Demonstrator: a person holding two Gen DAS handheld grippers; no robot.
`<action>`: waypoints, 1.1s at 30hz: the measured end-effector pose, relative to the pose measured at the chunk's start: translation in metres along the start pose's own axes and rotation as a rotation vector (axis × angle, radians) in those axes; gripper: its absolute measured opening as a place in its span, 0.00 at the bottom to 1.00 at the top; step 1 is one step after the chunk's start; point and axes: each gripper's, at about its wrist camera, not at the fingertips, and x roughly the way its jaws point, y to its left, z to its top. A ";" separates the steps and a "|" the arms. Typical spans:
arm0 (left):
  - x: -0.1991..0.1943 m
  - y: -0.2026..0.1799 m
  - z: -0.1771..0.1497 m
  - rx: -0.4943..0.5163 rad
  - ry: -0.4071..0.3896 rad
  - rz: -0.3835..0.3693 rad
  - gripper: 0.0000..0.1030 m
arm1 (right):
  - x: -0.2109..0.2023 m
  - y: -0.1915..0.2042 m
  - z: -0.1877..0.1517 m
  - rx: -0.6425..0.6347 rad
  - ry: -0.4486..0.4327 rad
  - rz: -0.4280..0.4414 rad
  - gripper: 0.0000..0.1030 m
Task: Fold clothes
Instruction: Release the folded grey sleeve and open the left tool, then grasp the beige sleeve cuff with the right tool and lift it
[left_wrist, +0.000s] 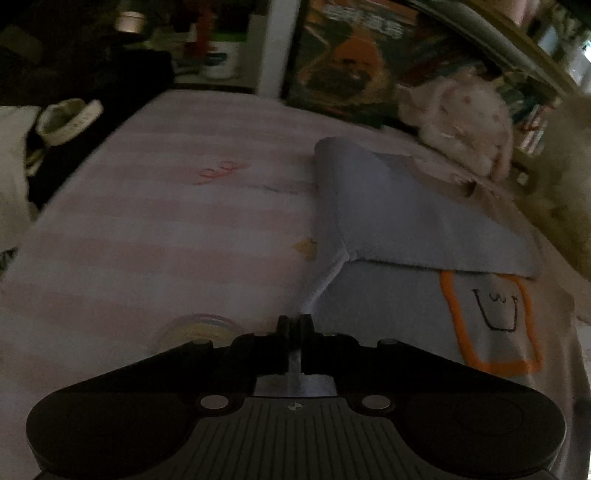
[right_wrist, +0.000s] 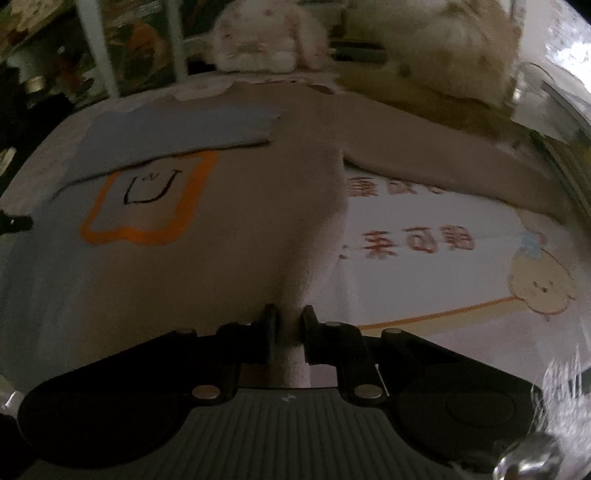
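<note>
Dim room; pink-striped sheet (left_wrist: 155, 229) covered the bed, plush toy (left_wrist: 461, 122) at its far edge. Left wrist view: sweatshirt (left_wrist: 388, 306) lay flat on the sheet, blue sleeve (left_wrist: 388, 206) folded across above an orange-outlined print (left_wrist: 491, 325). Left gripper (left_wrist: 294, 325) was pinching the sweatshirt's edge, jaws nearly together. Right wrist view: right gripper (right_wrist: 289, 317) was clamped on a beige ridge of the sweatshirt (right_wrist: 258, 221); beige sleeve (right_wrist: 424, 147) stretched away rightward.
</note>
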 end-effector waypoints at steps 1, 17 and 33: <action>0.000 0.005 0.002 0.002 -0.001 -0.002 0.05 | 0.001 0.007 0.000 -0.006 -0.002 0.008 0.12; 0.005 0.037 0.012 0.048 -0.006 -0.050 0.11 | 0.001 0.039 0.004 0.057 -0.029 -0.060 0.19; -0.049 -0.079 -0.035 0.059 -0.184 0.080 0.71 | -0.019 -0.167 0.049 0.145 -0.156 -0.214 0.70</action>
